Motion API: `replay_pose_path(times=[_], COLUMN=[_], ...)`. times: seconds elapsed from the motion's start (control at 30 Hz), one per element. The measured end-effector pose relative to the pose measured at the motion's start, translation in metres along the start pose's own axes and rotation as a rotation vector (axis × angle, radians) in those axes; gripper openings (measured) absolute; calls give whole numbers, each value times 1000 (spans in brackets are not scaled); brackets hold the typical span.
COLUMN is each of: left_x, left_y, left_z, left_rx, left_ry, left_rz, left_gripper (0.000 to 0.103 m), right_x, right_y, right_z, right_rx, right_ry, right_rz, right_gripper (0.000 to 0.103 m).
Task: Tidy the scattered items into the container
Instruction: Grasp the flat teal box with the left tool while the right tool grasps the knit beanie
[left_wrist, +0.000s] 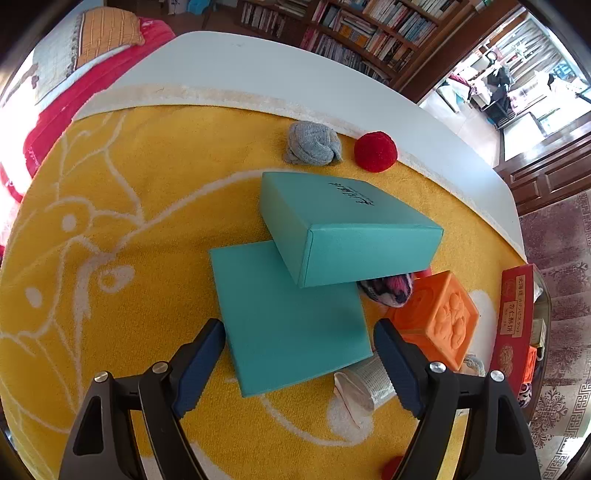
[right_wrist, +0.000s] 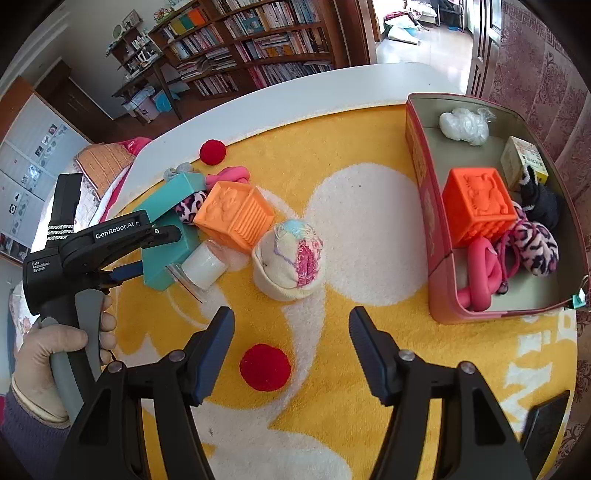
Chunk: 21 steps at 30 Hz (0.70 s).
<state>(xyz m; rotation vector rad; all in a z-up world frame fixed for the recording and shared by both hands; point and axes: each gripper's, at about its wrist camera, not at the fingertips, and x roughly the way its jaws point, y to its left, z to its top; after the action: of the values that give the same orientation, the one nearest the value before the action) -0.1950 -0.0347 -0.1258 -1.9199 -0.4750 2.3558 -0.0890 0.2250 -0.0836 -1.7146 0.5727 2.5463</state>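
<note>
The container, a red box (right_wrist: 436, 236), stands at the right and holds an orange cube (right_wrist: 476, 203), pink rope, leopard sock and other items. My left gripper (left_wrist: 299, 354) is open over a flat teal lid (left_wrist: 288, 317), with a teal box (left_wrist: 343, 225) leaning on it. My right gripper (right_wrist: 291, 343) is open and empty, above a red pompom (right_wrist: 264, 366). A cream knitted sock ball (right_wrist: 290, 258), an orange cube (right_wrist: 232, 214), a white jar (right_wrist: 203, 266), a grey sock (left_wrist: 312, 144) and a second red pompom (left_wrist: 375, 151) lie scattered.
Everything lies on a yellow and white towel (right_wrist: 369, 229) on a white table (left_wrist: 258, 70). The left gripper's body and gloved hand (right_wrist: 55, 347) show at the left of the right wrist view. Bookshelves stand behind the table.
</note>
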Motion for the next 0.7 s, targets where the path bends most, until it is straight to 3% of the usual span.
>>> replay_pose_path(times=[0.3, 0.53, 0.7], left_x=[15, 29, 29], left_y=[-4, -13, -14], left_z=[9, 9, 8], left_rx=[-11, 56, 96], left_ry=[-14, -12, -28], left_rz=[42, 121, 128], left_gripper=[89, 94, 95], right_x=[7, 11, 17], right_y=[0, 8, 9], right_z=[5, 11, 15], right_rx=[1, -24, -26], right_ry=[11, 10, 20], right_rz=[-6, -15, -16], right_gripper=[69, 69, 69])
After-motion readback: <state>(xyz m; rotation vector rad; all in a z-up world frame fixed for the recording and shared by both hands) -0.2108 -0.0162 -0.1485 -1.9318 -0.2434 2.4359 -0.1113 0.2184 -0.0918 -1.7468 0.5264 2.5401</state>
